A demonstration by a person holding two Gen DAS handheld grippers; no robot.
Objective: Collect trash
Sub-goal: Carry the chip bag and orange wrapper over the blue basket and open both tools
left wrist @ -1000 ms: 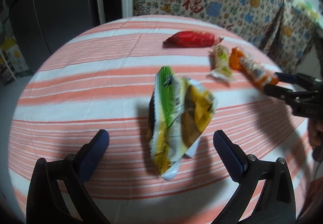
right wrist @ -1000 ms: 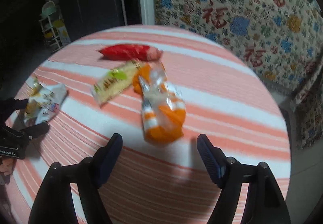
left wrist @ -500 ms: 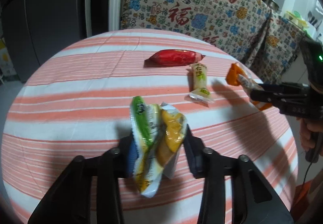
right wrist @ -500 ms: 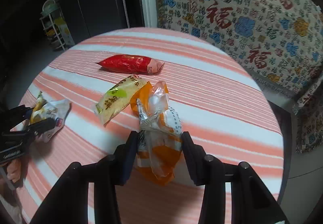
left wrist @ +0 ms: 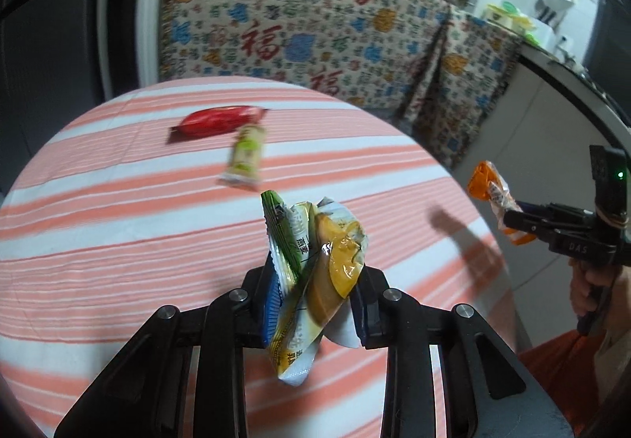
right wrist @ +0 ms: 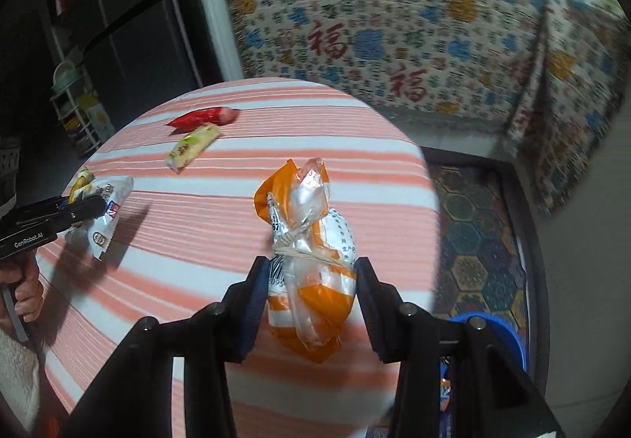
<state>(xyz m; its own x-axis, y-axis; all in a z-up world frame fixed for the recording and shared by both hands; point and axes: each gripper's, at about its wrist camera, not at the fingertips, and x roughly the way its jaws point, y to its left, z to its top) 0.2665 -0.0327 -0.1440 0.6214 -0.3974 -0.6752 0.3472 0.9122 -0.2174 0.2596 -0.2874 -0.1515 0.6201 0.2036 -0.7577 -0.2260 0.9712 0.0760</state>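
Left claw (left wrist: 313, 296) grips the green-yellow wrapper (left wrist: 311, 272) and right claw (right wrist: 311, 294) grips the orange wrapper (right wrist: 307, 260), both lifted off the table (left wrist: 118, 240); blue bin (right wrist: 501, 331) lies nearest the right claw.

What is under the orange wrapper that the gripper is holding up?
Under the orange wrapper, pinched in the right gripper, is the striped tablecloth. The wrapper hides the cloth directly beneath it.

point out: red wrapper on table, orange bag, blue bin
red wrapper (left wrist: 215, 121), left wrist view, middle of the pack.
orange bag (right wrist: 311, 272), right wrist view, body between the fingers.
blue bin (right wrist: 508, 335), right wrist view, rim.
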